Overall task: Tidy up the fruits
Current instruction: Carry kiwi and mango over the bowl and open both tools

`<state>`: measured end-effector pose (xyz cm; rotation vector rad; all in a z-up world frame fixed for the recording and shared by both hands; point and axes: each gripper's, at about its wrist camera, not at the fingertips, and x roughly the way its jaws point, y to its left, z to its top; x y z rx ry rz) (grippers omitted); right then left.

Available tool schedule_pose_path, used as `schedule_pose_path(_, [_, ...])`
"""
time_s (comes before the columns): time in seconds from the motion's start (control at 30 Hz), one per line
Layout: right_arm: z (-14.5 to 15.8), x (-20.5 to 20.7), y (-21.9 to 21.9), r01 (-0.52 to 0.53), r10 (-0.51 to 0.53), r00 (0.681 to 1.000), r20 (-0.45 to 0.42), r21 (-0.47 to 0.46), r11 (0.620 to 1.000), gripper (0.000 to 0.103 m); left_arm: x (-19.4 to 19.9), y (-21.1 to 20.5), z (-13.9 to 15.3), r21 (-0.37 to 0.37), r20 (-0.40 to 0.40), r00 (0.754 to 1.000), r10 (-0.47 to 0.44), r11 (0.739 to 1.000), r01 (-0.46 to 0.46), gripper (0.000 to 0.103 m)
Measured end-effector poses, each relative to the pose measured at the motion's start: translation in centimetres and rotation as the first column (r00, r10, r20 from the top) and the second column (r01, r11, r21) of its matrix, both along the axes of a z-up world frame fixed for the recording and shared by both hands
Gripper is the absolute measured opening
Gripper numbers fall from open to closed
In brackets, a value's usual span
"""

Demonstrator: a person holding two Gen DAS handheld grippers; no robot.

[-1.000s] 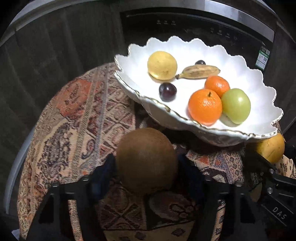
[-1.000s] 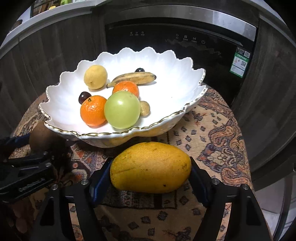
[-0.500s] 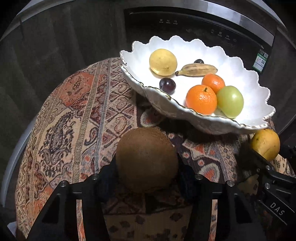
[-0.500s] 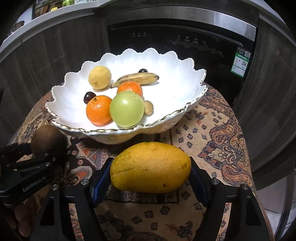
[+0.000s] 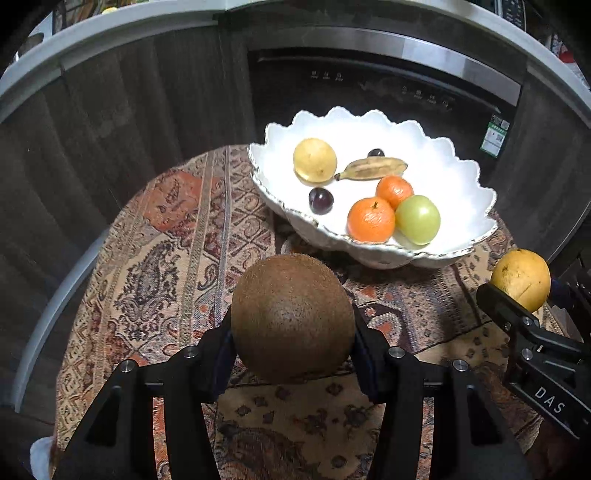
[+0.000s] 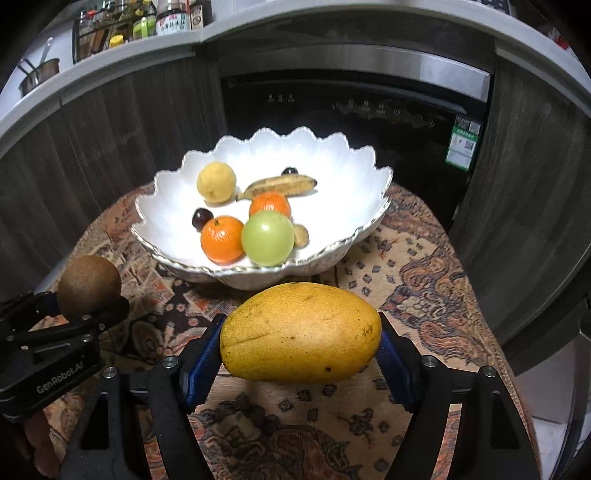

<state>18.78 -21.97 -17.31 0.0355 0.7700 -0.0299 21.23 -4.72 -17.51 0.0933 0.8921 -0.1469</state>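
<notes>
My left gripper (image 5: 291,354) is shut on a brown kiwi (image 5: 291,317), held above the patterned cloth in front of the white scalloped bowl (image 5: 458,177). My right gripper (image 6: 299,362) is shut on a yellow mango (image 6: 301,332), held in front of the bowl (image 6: 340,192). The bowl holds a yellow round fruit (image 5: 314,160), a small banana (image 5: 373,168), two oranges (image 5: 370,219), a green apple (image 5: 418,219) and dark plums (image 5: 320,200). The kiwi also shows at the left of the right wrist view (image 6: 89,287), and the mango at the right of the left wrist view (image 5: 521,284).
A round table with a patterned cloth (image 5: 177,236) carries the bowl. Behind it stand dark wood cabinets (image 6: 110,122) and a black built-in appliance (image 6: 354,110). A counter shelf with bottles (image 6: 162,18) and a pot (image 6: 37,77) is at the upper left.
Both grippers have pulled back and up from the bowl with their fruits still held. The bowl looks smaller and farther away in both views.
</notes>
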Motion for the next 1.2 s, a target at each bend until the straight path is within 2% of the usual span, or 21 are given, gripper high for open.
schedule_pose_path(0.37, [3.9, -0.5, -0.1, -0.003, 0.002, 0.997, 0.079, 0.006, 1.0, 0.076, -0.1, -0.3, 3.9, 0.003, 0.058, 0.998, 0.0, 1.0, 0.0, 0.054])
schedule_pose_path(0.67, [6.1, 0.5, -0.4, 0.0, -0.002, 0.994, 0.107, 0.022, 1.0, 0.076, 1.1, -0.8, 6.4, -0.003, 0.093, 0.996, -0.007, 1.0, 0.008, 0.054])
schedule_pose_path(0.9, [7.0, 2.1, -0.6, 0.002, -0.005, 0.994, 0.11, 0.026, 1.0, 0.076, 3.0, -1.3, 7.3, -0.008, 0.103, 0.995, -0.015, 1.0, 0.016, 0.054])
schedule_pose_path(1.2, [7.4, 5.4, -1.2, 0.002, -0.004, 0.995, 0.098, 0.012, 1.0, 0.076, 6.3, -2.2, 7.2, -0.015, 0.095, 0.995, -0.024, 1.0, 0.026, 0.054])
